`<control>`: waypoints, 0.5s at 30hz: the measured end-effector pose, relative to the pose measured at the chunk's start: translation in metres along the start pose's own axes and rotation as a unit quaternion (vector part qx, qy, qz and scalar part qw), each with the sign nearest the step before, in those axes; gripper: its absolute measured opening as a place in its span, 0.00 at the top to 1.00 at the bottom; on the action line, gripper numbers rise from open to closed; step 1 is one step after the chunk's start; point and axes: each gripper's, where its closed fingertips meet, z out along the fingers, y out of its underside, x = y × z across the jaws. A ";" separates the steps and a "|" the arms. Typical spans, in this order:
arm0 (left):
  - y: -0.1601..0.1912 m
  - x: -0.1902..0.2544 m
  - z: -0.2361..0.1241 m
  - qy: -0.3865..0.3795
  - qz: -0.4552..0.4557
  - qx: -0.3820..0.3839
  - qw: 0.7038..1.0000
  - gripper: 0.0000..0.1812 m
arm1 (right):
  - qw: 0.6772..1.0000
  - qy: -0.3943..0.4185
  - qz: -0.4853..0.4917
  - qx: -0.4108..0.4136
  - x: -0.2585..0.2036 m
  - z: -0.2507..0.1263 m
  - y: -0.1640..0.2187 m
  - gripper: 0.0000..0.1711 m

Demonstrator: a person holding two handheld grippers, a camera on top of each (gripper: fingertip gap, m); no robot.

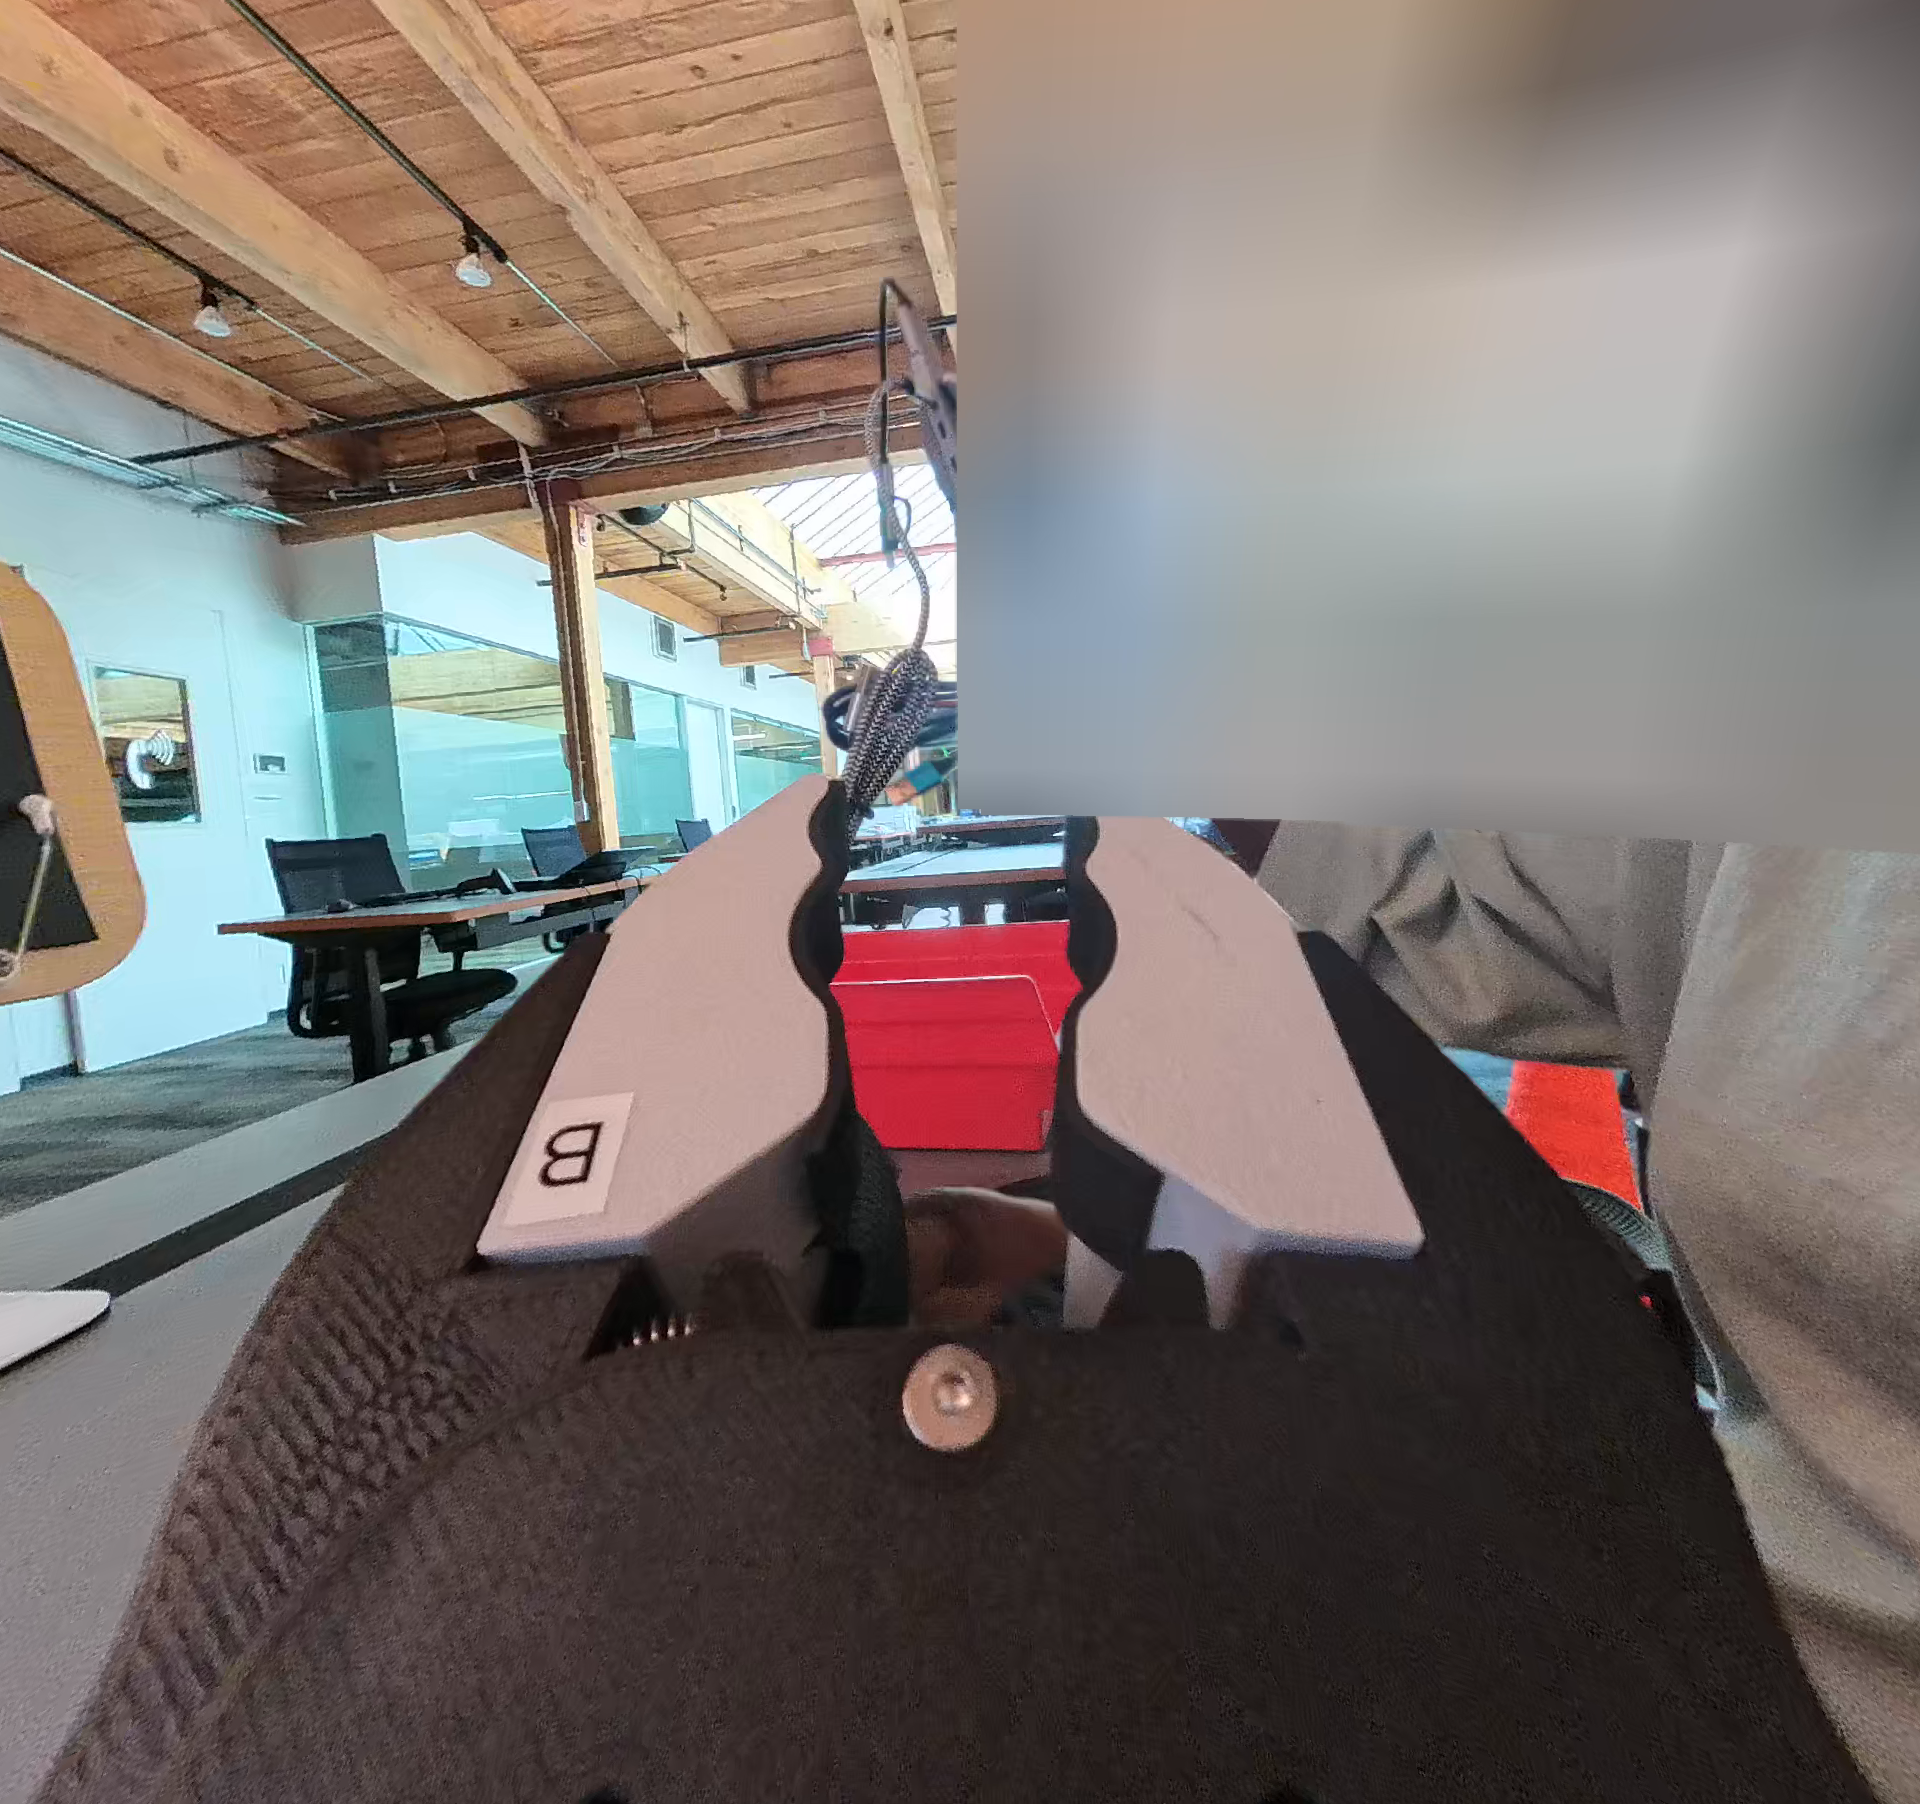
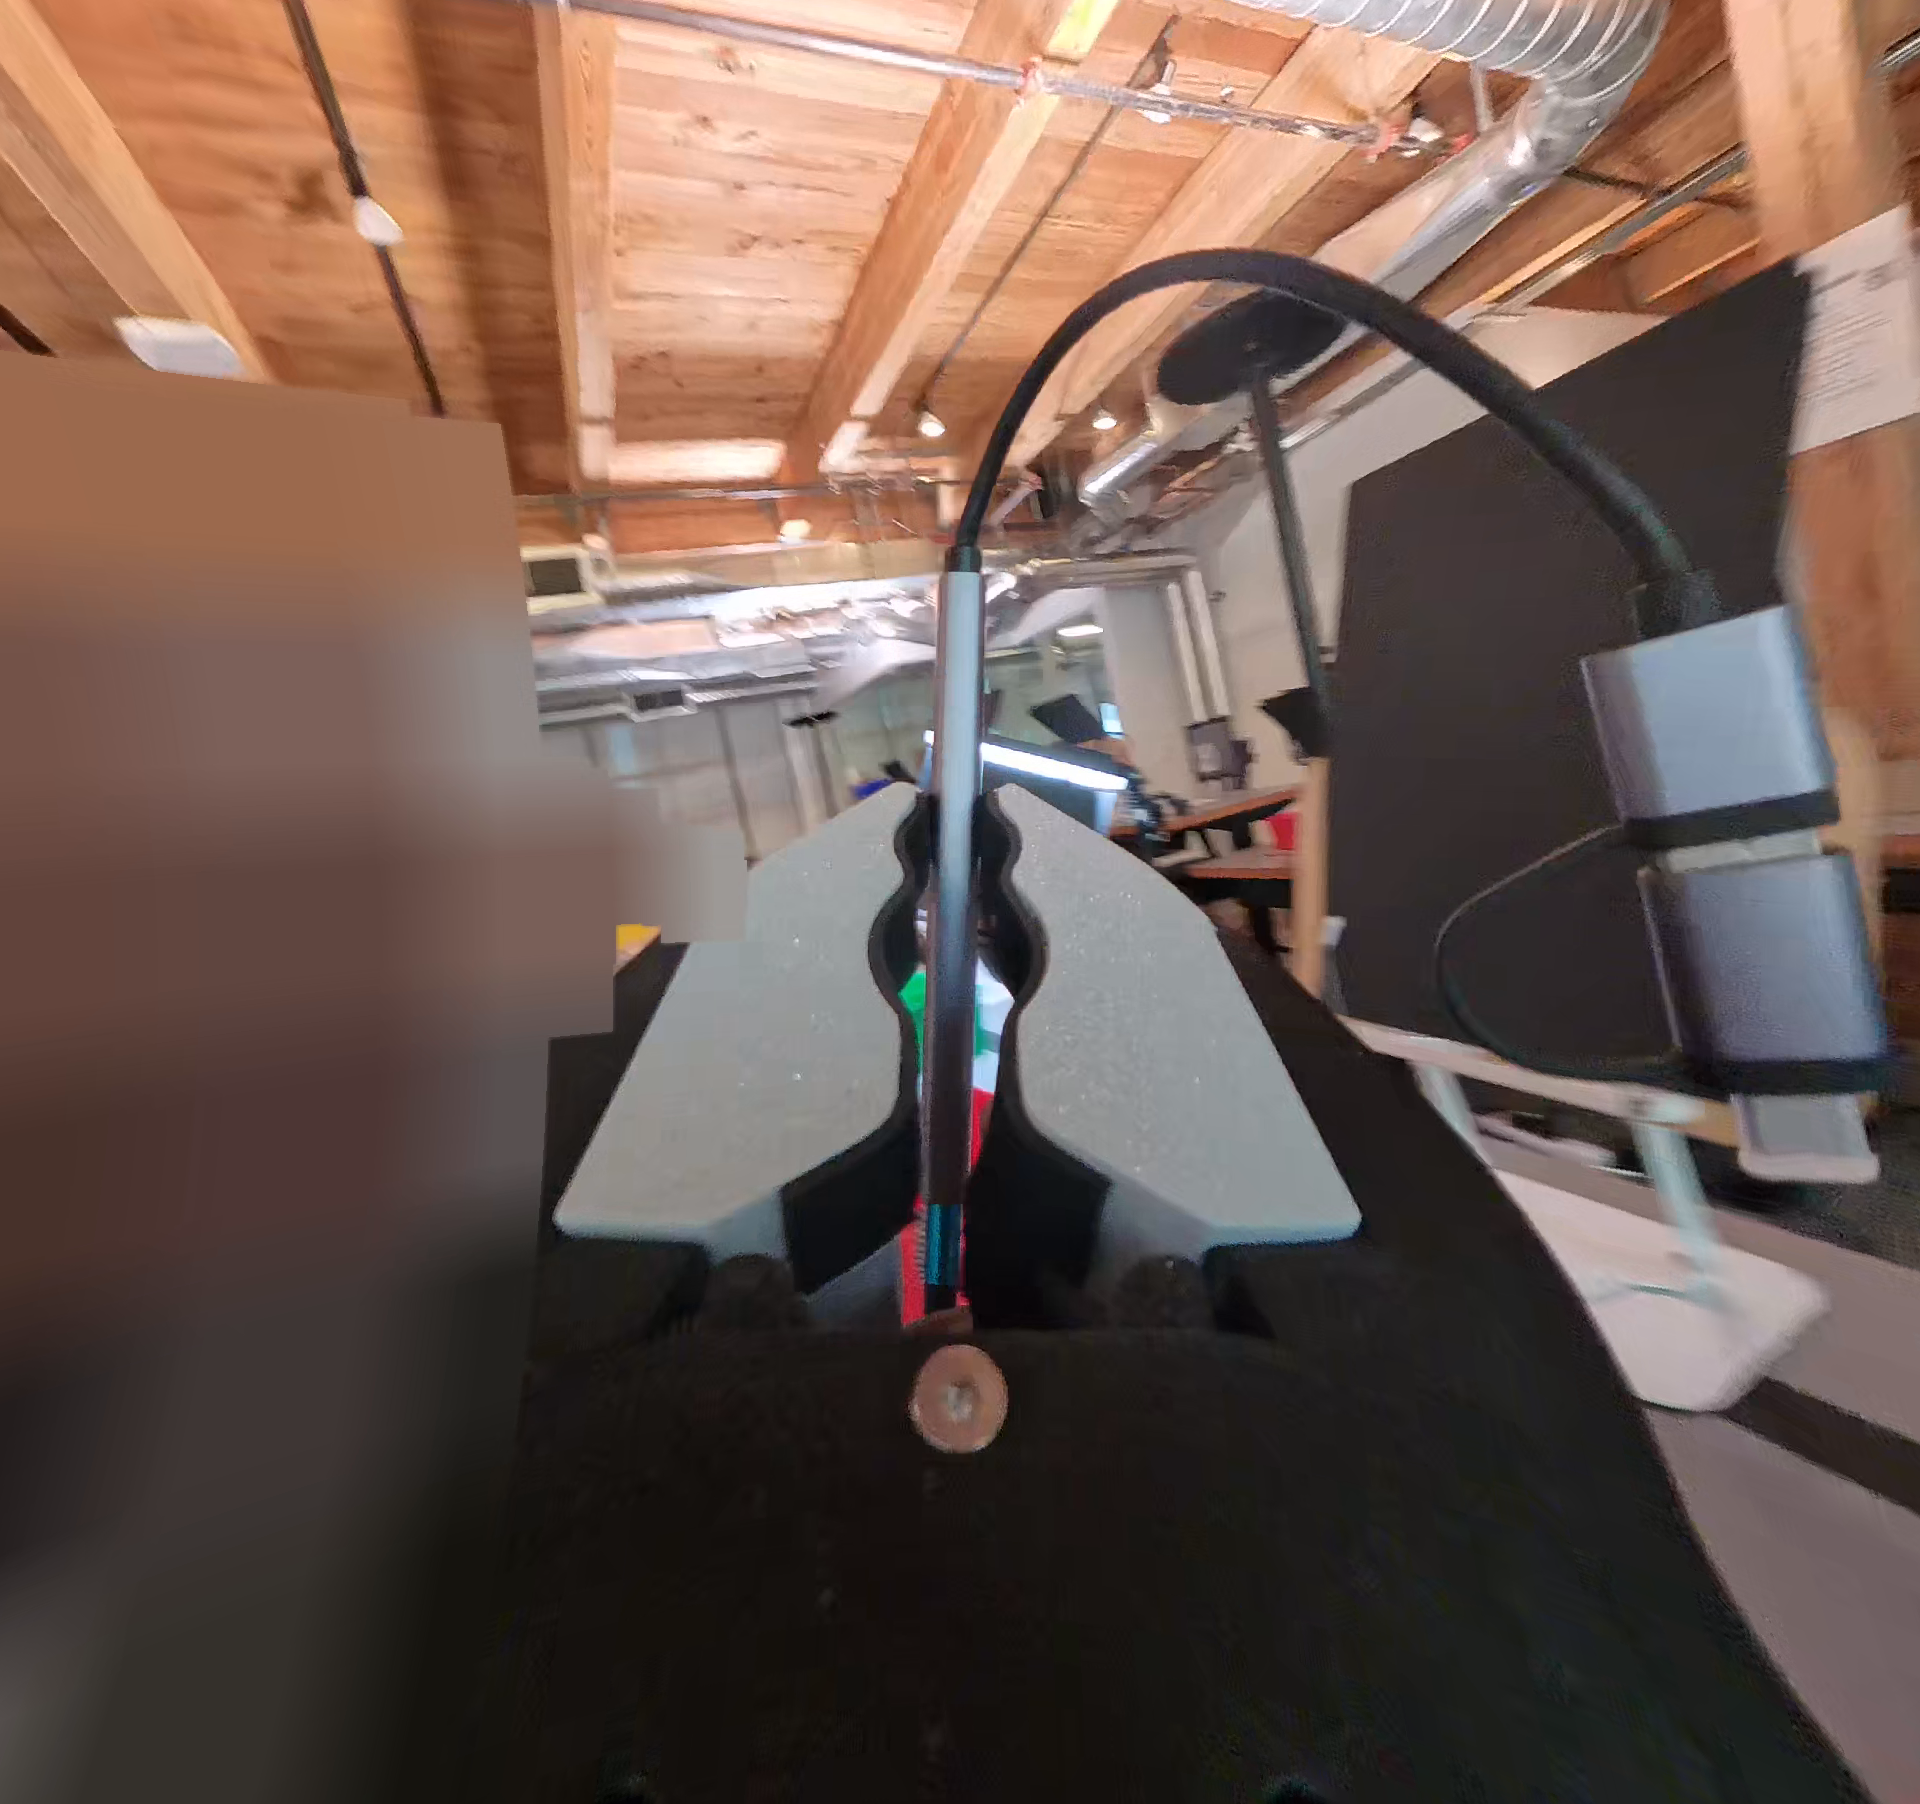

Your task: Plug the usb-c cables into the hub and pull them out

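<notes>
In the right wrist view my right gripper point(image 2: 956, 809) is shut on a slim grey hub point(image 2: 954, 705), held edge-on and upright between the fingers. A black cable point(image 2: 1247, 263) arches from the hub's top to two stacked grey connector blocks point(image 2: 1725, 746) hanging at the right. In the left wrist view my left gripper point(image 1: 951, 850) is open and empty. The hub point(image 1: 930, 393) shows high beyond it, partly hidden by a blurred patch. A braided cable point(image 1: 888, 715) hangs from the hub down to just behind the left fingertip point(image 1: 800, 819); I cannot tell if they touch.
A red box point(image 1: 945, 1048) lies beyond the left gripper's gap. A person's grey sleeve point(image 1: 1766, 1131) fills the right. A grey table point(image 1: 156, 1339) runs below. A dark panel point(image 2: 1507, 715) on a white stand base point(image 2: 1662, 1328) stands to the right. Left tips to right tips: about 35 cm.
</notes>
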 end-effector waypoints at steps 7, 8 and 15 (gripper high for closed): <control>0.001 -0.006 0.000 -0.015 0.012 -0.001 1.000 0.77 | 0.990 0.089 -0.104 -0.026 0.062 -0.036 -0.042 0.96; 0.002 -0.006 0.001 -0.015 0.012 -0.004 1.000 0.77 | 0.989 0.100 -0.107 -0.017 0.068 -0.038 -0.049 0.96; 0.007 -0.004 0.002 -0.015 0.035 -0.021 0.999 0.76 | 0.977 0.143 -0.157 -0.007 0.100 -0.057 -0.061 0.96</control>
